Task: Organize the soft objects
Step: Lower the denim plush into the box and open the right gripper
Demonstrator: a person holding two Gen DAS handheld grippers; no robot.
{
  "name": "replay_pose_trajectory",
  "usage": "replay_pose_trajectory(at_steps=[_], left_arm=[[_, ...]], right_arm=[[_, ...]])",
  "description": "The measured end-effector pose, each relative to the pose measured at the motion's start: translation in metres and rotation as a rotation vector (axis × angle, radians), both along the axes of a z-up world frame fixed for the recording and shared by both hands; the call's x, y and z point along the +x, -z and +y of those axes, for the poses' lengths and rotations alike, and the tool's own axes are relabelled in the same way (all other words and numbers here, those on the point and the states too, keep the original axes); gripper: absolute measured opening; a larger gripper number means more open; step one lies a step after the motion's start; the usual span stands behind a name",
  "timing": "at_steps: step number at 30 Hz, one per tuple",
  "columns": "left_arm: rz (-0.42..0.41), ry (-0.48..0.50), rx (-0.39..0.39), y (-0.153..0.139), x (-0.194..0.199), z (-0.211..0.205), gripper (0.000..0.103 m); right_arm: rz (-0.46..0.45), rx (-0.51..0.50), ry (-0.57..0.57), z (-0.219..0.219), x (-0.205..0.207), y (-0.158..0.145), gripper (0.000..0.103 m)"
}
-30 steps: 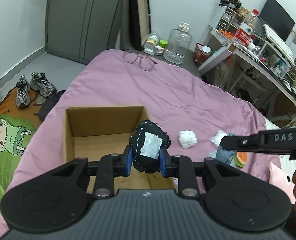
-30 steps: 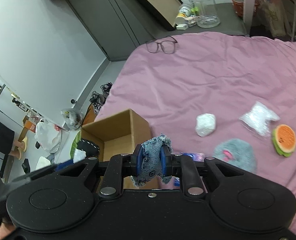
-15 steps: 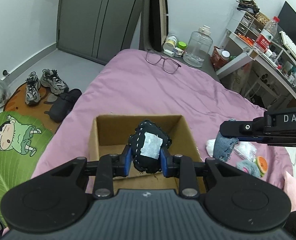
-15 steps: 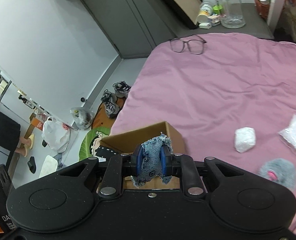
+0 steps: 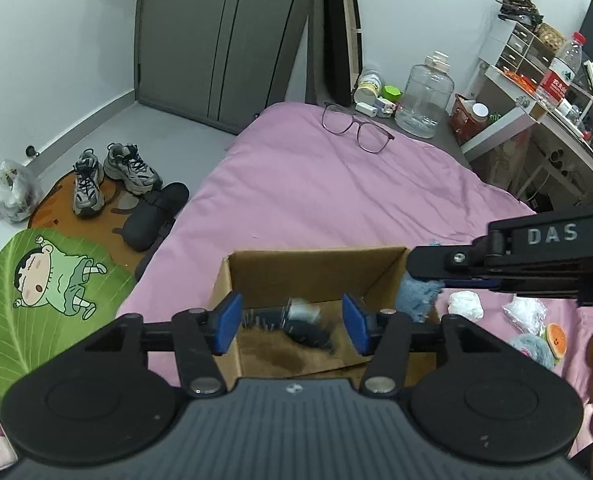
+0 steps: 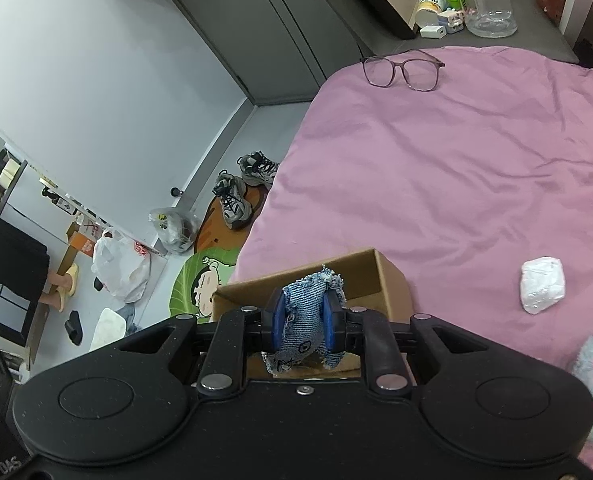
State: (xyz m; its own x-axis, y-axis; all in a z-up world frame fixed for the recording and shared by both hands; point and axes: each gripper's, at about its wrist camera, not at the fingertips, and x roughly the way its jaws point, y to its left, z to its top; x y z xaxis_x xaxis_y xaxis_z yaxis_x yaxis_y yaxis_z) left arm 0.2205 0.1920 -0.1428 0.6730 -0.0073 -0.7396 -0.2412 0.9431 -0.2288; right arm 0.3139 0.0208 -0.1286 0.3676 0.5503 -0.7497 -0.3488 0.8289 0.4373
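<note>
Cardboard box point(image 5: 256, 268) holds black pouch point(image 5: 304, 326) (blurred); left gripper point(image 5: 292, 322) wide; right gripper point(image 6: 301, 320) clamps denim scrap point(image 6: 302, 316).

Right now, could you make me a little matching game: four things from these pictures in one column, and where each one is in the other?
Things:
1. black pouch
2. denim piece
3. glasses
4. sneakers

Places:
A. on the floor mat
B. at the far end of the bed
C. in the box
D. in the right claw

Pairs: 1-C, 2-D, 3-B, 4-A
</note>
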Motion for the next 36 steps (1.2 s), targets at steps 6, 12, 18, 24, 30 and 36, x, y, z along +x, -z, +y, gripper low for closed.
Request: replay_pose_trajectory(at_steps=[6, 12, 18, 24, 30, 36], left_arm=[[0.000, -0.017, 0.008, -0.005, -0.002, 0.003, 0.062], [0.012, -0.031, -0.002, -0.007, -0.001, 0.002, 0.064], [0.026, -0.043, -0.008, -0.008, 0.000, -0.007, 0.071], [0.051, -0.038, -0.010, -0.012, -0.002, -0.022, 0.072], [0.040, -0.030, -0.009, -0.024, -0.008, -0.038, 0.076], [0.030, -0.028, -0.017, -0.036, -0.015, -0.055, 0.077]], right_arm=[[0.038, 0.021, -0.008, 0.002, 0.007, 0.006, 0.027], [0.022, 0.002, 0.013, -0.020, 0.005, 0.000, 0.042], [-0.026, -0.040, 0.029, -0.047, -0.003, -0.009, 0.061], [-0.070, -0.082, 0.043, -0.072, -0.006, -0.017, 0.076], [-0.091, -0.116, 0.059, -0.095, -0.014, -0.024, 0.083], [-0.107, -0.140, 0.061, -0.117, -0.027, -0.031, 0.092]])
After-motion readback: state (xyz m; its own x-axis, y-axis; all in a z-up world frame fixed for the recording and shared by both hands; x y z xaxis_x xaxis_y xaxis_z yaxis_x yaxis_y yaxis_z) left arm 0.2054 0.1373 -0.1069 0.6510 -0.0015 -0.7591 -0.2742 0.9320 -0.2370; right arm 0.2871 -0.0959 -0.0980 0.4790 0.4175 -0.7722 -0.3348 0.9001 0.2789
